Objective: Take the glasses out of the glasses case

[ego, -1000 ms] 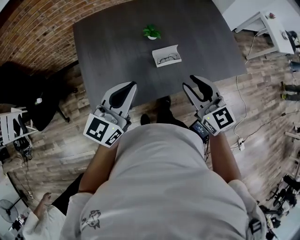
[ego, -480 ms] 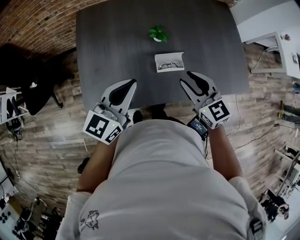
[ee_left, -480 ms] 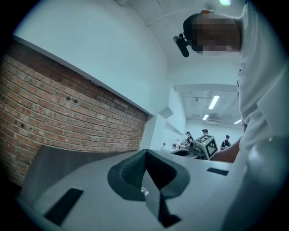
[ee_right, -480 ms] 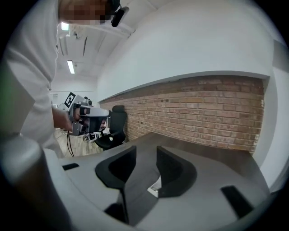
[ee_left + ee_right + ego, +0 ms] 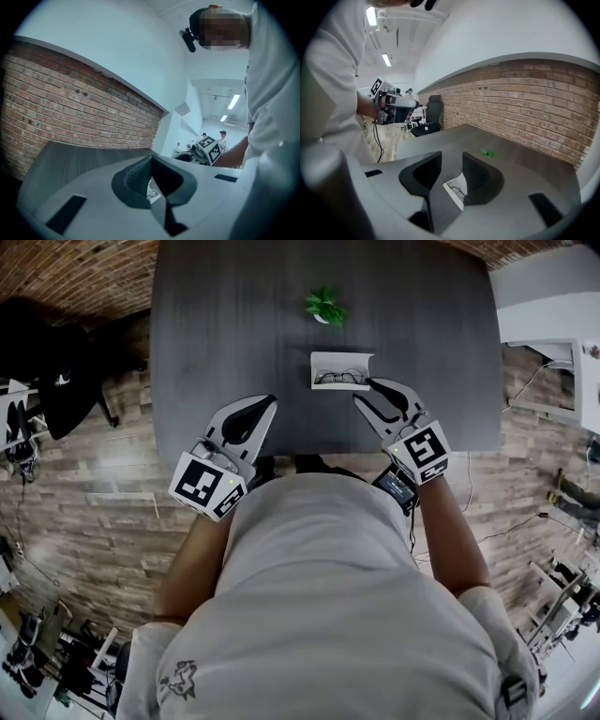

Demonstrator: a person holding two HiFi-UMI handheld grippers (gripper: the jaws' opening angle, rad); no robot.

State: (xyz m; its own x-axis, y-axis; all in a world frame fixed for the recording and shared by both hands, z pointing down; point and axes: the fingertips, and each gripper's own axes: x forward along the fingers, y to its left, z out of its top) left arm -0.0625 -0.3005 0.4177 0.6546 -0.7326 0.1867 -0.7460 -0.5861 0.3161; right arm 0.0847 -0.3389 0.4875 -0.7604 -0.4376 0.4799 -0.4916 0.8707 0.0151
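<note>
Rectangular white glasses case (image 5: pixel 324 358), thin wire-framed glasses (image 5: pixel 339 378), matte grey table (image 5: pixel 234 324)

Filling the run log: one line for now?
pre-grasp | right gripper: open, near open white glasses case | left gripper: shut, empty | dark-framed glasses: in case
</note>
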